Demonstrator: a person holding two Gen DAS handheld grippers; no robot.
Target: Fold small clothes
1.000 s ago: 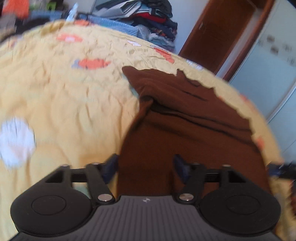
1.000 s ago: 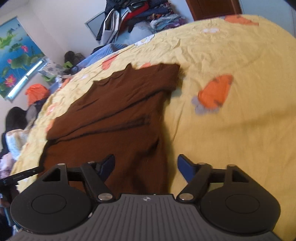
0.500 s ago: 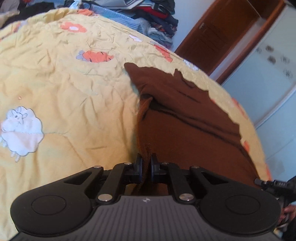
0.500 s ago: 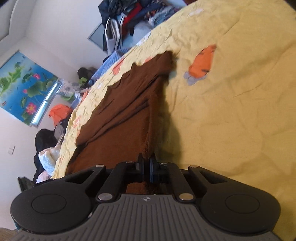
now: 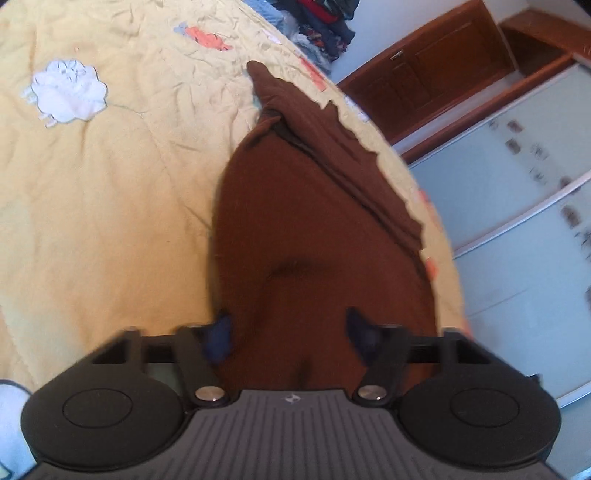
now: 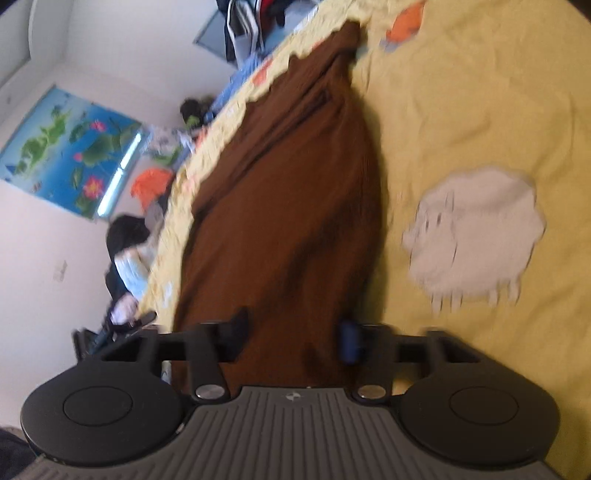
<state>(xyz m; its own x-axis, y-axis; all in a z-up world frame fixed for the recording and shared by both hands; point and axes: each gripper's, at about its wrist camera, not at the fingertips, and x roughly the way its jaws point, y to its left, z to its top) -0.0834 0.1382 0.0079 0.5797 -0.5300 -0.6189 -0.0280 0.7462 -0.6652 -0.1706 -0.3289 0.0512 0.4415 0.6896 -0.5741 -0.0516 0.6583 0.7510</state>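
A brown garment (image 5: 314, 221) lies lengthwise on the yellow bedspread (image 5: 110, 203), one sleeve folded across its far end. My left gripper (image 5: 291, 328) hovers over the near hem. Its jaws are opening and stand wide, with the cloth between them but not pinched. In the right wrist view the same brown garment (image 6: 295, 184) runs away from my right gripper (image 6: 294, 332). Its blue-padded fingers (image 6: 349, 339) are spread apart on either side of the near edge, open, with no pad pressing on the fabric. Both views are tilted and blurred.
White sheep patches (image 5: 68, 90) (image 6: 476, 232) and orange patches mark the bedspread. A heap of clothes (image 5: 321, 18) lies beyond the bed's far edge. A wooden door (image 5: 424, 74) and a pale wardrobe (image 5: 517, 203) stand to the right, a flower poster (image 6: 70, 151) and clutter to the left.
Both grippers stood open a second ago, pinched the garment's near hem half a second ago, and now stand wide apart again. Both views have rolled, and the garment looks narrower and longer.
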